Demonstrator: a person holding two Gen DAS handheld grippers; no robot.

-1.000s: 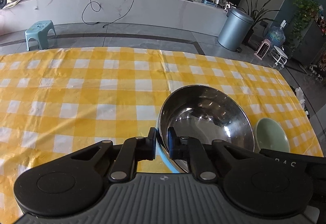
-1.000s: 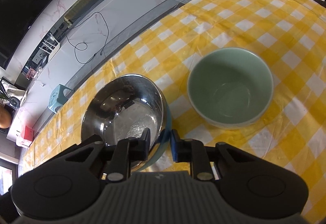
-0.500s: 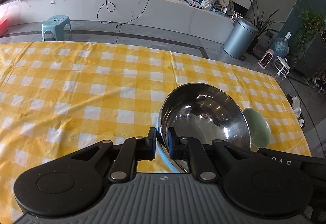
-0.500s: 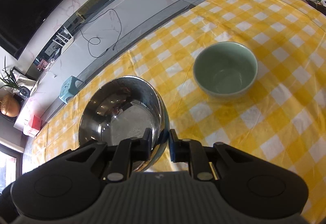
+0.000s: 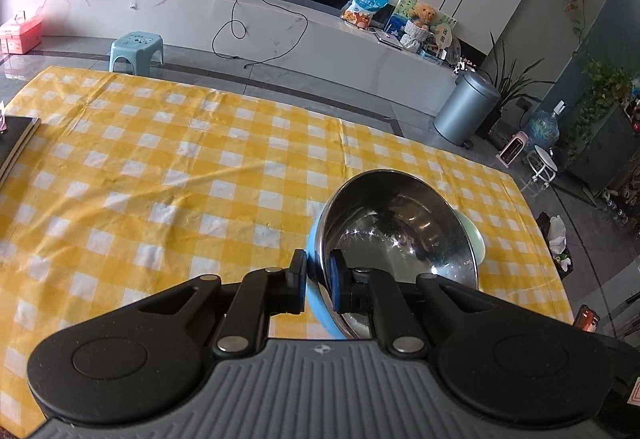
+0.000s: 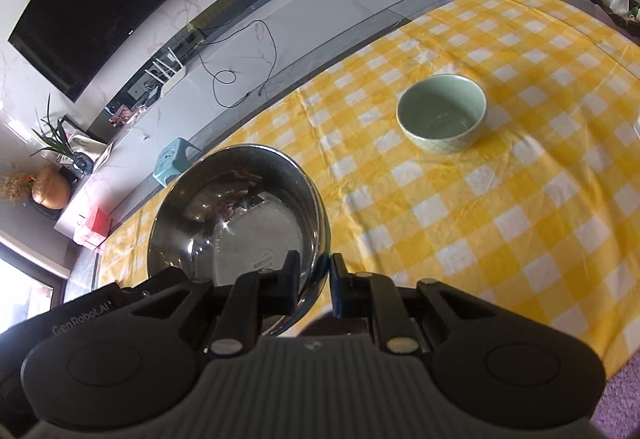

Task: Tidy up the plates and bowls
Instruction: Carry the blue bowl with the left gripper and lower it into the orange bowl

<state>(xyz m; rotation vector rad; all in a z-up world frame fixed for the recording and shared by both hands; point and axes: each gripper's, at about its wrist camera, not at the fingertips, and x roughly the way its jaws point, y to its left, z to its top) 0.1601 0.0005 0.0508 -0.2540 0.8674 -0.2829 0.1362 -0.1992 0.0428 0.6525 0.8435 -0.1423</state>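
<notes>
A steel bowl with a light blue outer shell (image 5: 394, 235) is held up above the yellow checked tablecloth (image 5: 180, 175). My left gripper (image 5: 317, 281) is shut on its near rim. My right gripper (image 6: 314, 281) is shut on the rim of the same steel bowl (image 6: 236, 219) from the other side. A pale green ceramic bowl (image 6: 442, 117) stands upright and empty on the cloth, well beyond the right gripper. In the left wrist view only a sliver of the green bowl (image 5: 474, 239) shows behind the steel bowl.
A dark book or tray (image 5: 14, 143) lies at the table's left edge. Beyond the table stand a blue stool (image 5: 136, 49), a grey bin (image 5: 466, 109) and a long white counter (image 5: 280, 35).
Both grippers have lifted the steel bowl up and back from the table. The green bowl now looks smaller and farther away, and more of the tablecloth is in view.
</notes>
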